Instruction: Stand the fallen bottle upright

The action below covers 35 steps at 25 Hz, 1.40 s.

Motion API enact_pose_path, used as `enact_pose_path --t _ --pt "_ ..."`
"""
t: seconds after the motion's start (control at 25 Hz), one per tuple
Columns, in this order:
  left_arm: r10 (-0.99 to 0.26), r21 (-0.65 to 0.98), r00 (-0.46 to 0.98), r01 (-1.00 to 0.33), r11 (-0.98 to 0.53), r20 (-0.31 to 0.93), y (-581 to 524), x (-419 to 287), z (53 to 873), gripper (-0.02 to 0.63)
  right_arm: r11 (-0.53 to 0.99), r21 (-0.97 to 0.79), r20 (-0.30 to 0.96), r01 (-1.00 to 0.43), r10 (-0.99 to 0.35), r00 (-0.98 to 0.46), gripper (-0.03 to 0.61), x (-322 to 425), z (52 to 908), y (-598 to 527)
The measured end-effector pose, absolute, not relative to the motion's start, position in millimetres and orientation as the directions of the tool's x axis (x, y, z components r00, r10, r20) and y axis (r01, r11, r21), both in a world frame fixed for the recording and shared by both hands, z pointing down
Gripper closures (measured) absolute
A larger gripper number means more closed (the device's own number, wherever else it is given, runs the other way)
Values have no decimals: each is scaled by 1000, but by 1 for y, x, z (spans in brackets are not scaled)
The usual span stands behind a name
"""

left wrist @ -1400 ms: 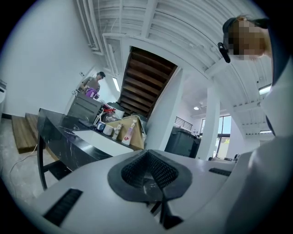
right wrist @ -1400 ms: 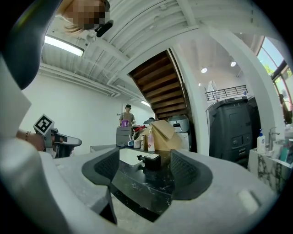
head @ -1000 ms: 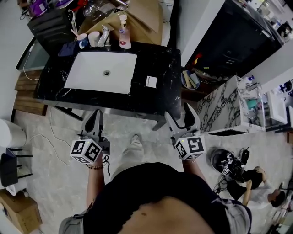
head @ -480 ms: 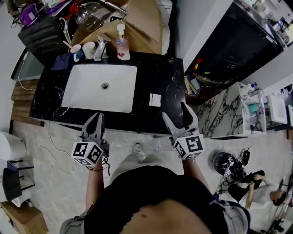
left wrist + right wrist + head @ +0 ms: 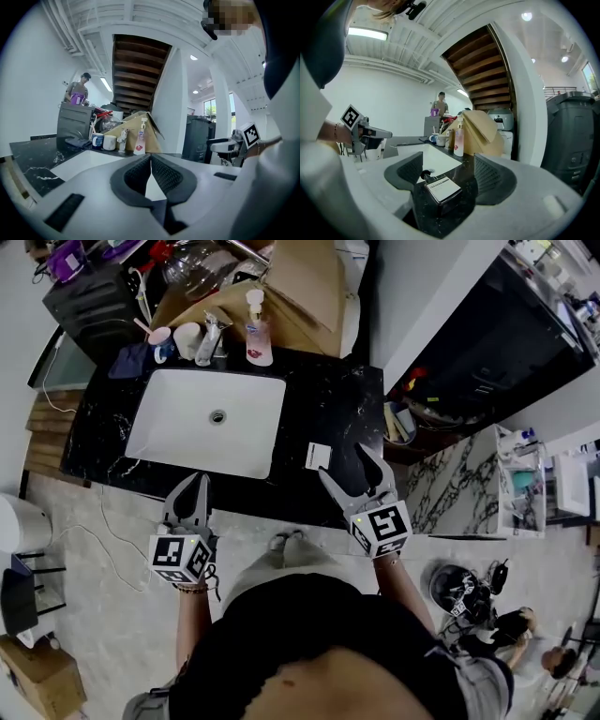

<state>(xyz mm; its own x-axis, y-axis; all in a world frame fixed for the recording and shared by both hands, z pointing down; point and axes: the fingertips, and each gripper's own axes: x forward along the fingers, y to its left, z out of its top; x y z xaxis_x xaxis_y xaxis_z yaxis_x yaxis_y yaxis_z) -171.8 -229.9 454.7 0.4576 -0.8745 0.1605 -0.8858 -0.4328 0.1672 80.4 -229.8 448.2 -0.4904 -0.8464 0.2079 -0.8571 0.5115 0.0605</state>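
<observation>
Now, bottle (image 5: 438, 187): dark, white-labelled, lying on its side on the black counter (image 5: 328, 399), just right of the sink (image 5: 178, 432).
Right gripper (image 5: 345, 465): jaws spread wide, the bottle lying between them, neither pad visibly touching it.
Left gripper (image 5: 150, 161): jaws pressed together, empty, just off the counter edge in front of the sink.

One sink (image 5: 178, 432), one faucet (image 5: 213, 330), one fallen bottle (image 5: 319, 456), one upright pump bottle (image 5: 256, 330) and two cups, a blue cup (image 5: 160, 337) and a white cup (image 5: 188, 339), share the dark surface (image 5: 339, 401).
</observation>
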Motion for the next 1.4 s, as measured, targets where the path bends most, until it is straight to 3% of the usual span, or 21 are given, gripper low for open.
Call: enact_pose_path --t 0.28,0.48,0.68,0.84,1.0,1.16,1.4 --pt "-931 177 339 -933 -313 139 -236 -191 440 609 720 108 424 -686 -657 -623 241 55 460 -274" --pt "-954 185 267 -953 -240 138 -231 -200 443 609 882 50 621 -469 -395 -677 245 17 480 -288" --pt "-970 196 186 -969 -153 158 -216 -220 450 609 963 -46 832 -267 -111 -544 245 -10 527 -278" --pt "-978 190 122 -978 -90 166 -202 -236 450 609 965 -117 912 -234 12 -409 250 -19 558 -278" --pt "-981 197 83 -979 -48 174 -194 -248 451 609 966 -132 957 -224 64 -285 272 -21 578 -280" --pt "-982 202 69 -979 -32 176 -187 -252 451 609 967 -139 977 -215 98 -190 345 -19 592 -279" --pt "-983 197 63 -980 -29 171 -184 -253 450 609 967 -153 982 -202 126 -141 378 -23 604 -280"
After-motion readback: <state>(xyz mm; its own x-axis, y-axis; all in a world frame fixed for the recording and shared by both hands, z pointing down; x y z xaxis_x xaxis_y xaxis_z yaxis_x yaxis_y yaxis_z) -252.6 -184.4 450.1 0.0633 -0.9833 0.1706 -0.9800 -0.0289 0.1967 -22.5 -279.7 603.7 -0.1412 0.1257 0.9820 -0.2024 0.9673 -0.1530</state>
